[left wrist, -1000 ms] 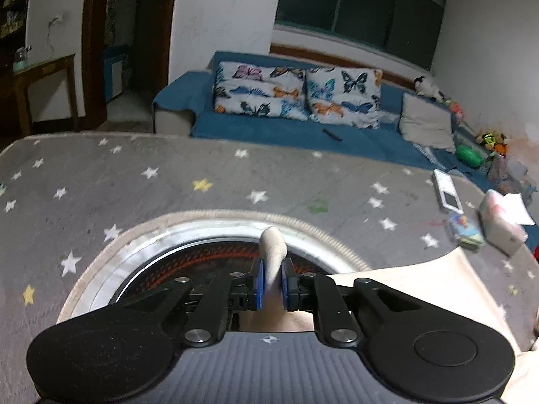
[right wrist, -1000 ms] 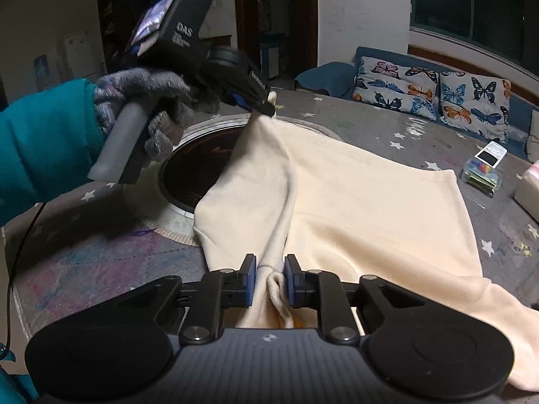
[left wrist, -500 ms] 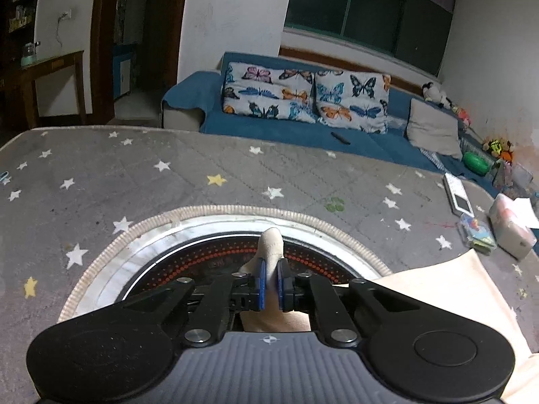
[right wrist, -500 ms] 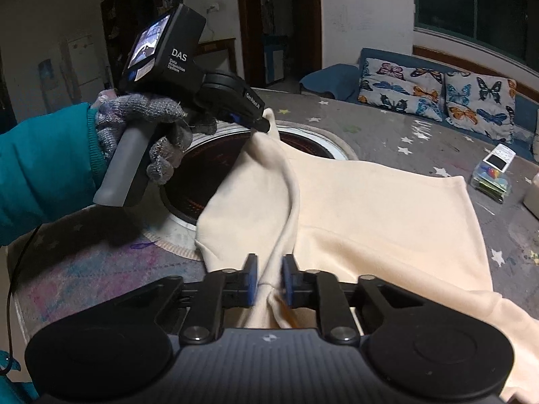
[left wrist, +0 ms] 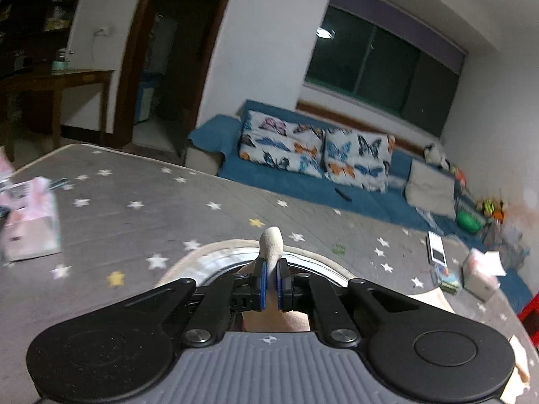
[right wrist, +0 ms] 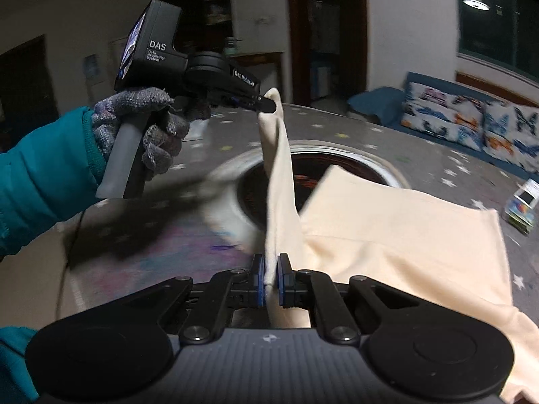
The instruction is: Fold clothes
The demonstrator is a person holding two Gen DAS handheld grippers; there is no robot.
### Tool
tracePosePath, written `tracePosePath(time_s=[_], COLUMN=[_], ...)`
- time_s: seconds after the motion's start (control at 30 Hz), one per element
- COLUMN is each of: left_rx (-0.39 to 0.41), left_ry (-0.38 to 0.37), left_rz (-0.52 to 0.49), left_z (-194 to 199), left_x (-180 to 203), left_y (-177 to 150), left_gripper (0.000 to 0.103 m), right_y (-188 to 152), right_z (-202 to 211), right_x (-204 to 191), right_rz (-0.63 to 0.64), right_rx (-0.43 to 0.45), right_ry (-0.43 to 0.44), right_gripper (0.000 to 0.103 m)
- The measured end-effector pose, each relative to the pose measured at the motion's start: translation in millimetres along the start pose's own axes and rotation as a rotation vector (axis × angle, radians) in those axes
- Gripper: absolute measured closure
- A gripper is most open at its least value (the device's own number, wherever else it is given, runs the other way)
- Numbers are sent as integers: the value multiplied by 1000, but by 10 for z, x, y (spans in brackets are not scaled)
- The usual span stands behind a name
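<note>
A cream garment [right wrist: 397, 229] lies spread on the grey star-patterned table cover [right wrist: 337, 134]. My left gripper [left wrist: 271, 277] is shut on a corner of the garment [left wrist: 272, 244], whose tip sticks up past the fingers. In the right wrist view the left gripper [right wrist: 266, 102] holds that corner high above the table. My right gripper [right wrist: 269, 279] is shut on the near edge of the same garment. A strip of cloth [right wrist: 279, 175] hangs stretched between the two grippers, lifted off the table.
A round dark inset with a silver rim [right wrist: 337, 165] sits in the table under the lifted cloth. A pink box [left wrist: 30, 225] stands at the left. Small boxes and a white device [left wrist: 438, 249] lie at the right. A blue sofa [left wrist: 320, 168] is behind.
Both grippers have risen and pulled the garment's left edge up off the table. The left gripper has tilted upward and moved higher. The cloth between them is now taut.
</note>
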State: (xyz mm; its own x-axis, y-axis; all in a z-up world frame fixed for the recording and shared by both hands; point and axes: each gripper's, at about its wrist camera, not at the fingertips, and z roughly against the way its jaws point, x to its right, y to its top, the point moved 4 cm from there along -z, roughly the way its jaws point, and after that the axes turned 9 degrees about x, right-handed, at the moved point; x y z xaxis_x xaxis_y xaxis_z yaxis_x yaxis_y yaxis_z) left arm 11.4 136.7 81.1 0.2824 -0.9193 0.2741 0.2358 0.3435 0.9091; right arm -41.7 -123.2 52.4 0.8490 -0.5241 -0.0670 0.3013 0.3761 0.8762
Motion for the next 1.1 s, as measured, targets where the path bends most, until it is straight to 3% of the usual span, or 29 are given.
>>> tracePosePath(time_s=[0.2, 0.43, 0.57, 0.67, 0.83, 0.87, 0.9, 1.1], left_rx=[43, 24, -16, -22, -32, -34, -37, -57], left_ry=[61, 170, 227, 245, 281, 289, 298, 333], left_rz=[47, 86, 117, 104, 95, 92, 88, 70], left_z=[539, 834, 864, 907, 885, 873, 860, 783], left_x=[-387, -795, -998, -1060, -1140, -1164, -1187, -1263], left_y=[-72, -383, -536, -605, -622, -624, -625, -627], left_gripper=[97, 97, 97, 97, 97, 97, 97, 97], right_y=[-115, -343, -364, -289, -197, -219, -249, -510], right_z=[-58, -267, -196, -52, 294, 415, 492, 837], right_x=[-318, -582, -642, -525, -53, 113, 271, 1154], right_rz=[43, 52, 39, 6, -79, -108, -128, -198], right_rx=[-46, -119, -109, -66, 23, 37, 45, 30], right_ry=[76, 150, 169, 134, -47, -122, -194, -581], right_gripper=[96, 93, 92, 87, 79, 70, 67, 67])
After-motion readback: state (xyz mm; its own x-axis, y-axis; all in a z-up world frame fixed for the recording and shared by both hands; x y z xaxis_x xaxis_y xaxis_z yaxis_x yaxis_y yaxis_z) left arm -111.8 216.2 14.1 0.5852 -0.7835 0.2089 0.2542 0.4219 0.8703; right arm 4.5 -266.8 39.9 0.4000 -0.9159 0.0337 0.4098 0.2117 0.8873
